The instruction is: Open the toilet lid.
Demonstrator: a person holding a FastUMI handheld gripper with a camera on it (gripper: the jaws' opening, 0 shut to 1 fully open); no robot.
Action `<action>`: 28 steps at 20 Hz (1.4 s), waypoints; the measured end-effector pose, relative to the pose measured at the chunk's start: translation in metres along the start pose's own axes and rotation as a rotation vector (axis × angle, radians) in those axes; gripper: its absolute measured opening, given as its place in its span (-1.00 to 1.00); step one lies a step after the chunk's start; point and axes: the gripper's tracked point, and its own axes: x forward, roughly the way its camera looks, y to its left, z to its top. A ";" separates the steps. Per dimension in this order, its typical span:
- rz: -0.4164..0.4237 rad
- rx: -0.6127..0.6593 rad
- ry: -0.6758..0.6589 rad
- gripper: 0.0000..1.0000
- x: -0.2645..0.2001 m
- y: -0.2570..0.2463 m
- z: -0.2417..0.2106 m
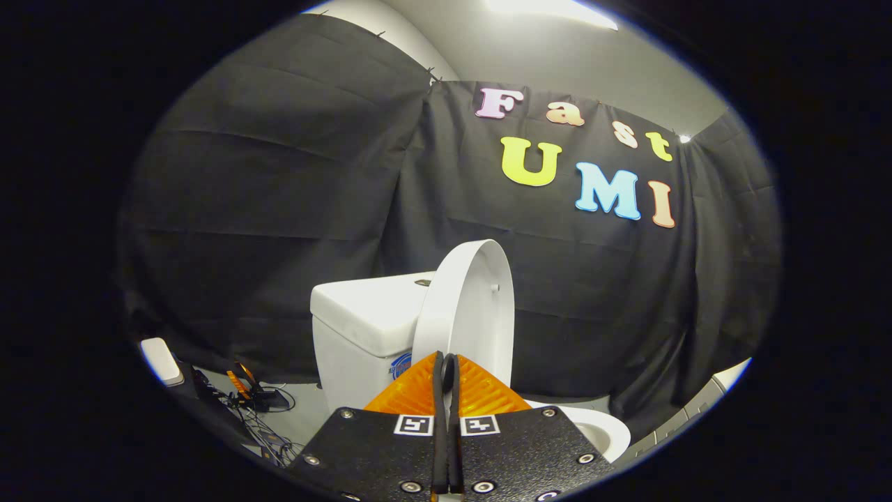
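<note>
The white toilet lid (468, 307) stands raised, nearly upright, leaning back toward the white cistern (362, 314). Its underside faces right, with a small bumper showing near the top. The seat and bowl rim (599, 429) lie below and to the right of the fingers. My gripper (446, 362) has its orange fingers (411, 394) pressed together, tips right in front of the lid's lower edge. Nothing shows between the fingers. Whether the tips touch the lid is unclear.
Black cloth walls close the booth behind and on both sides of the toilet. On the floor to the left lie cables and a small orange-black device (247, 390), with a white box (162, 361) nearer the left wall.
</note>
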 end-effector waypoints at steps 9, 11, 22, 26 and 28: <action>0.037 0.066 -0.010 -0.01 -0.018 -0.022 0.006; 0.027 0.063 -0.037 0.69 -0.028 -0.029 0.012; -0.069 0.143 -0.183 0.90 -0.118 -0.097 0.052; -0.109 0.159 -0.179 0.90 -0.139 -0.126 0.045; -0.127 0.154 -0.176 0.90 -0.146 -0.138 0.040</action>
